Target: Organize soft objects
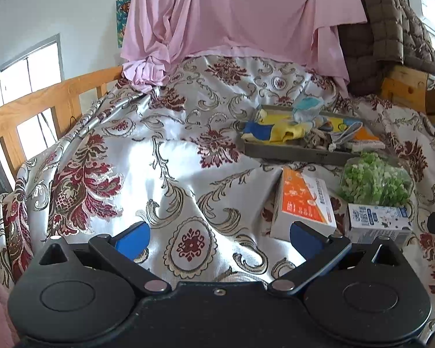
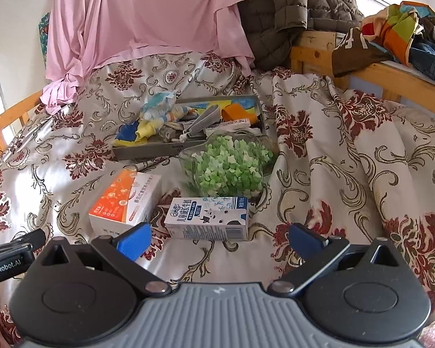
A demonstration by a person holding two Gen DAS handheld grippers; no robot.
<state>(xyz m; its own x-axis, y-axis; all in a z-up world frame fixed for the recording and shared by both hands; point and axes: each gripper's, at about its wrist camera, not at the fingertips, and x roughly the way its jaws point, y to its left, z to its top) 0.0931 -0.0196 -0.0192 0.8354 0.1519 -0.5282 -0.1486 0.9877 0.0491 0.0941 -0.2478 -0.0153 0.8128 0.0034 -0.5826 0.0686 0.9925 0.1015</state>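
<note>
I can't read the small words on the milk carton [image 2: 207,218]. The jar of green stars [image 2: 229,166] hides part of the gray tray [image 2: 148,149] behind it.

Grey tray [image 2: 148,151] on bedspread, heaped with yellow-blue cloth [image 2: 136,133], pale blue bundle [image 2: 159,103], orange cloth [image 2: 236,113]

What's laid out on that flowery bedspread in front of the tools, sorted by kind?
Cardboard boxes: 2, orange-and-white carton, blue-and-white milk carton
Clear bowl of green paper stars: 1
Grey tray of soft bits: 1
Total: 4
</note>
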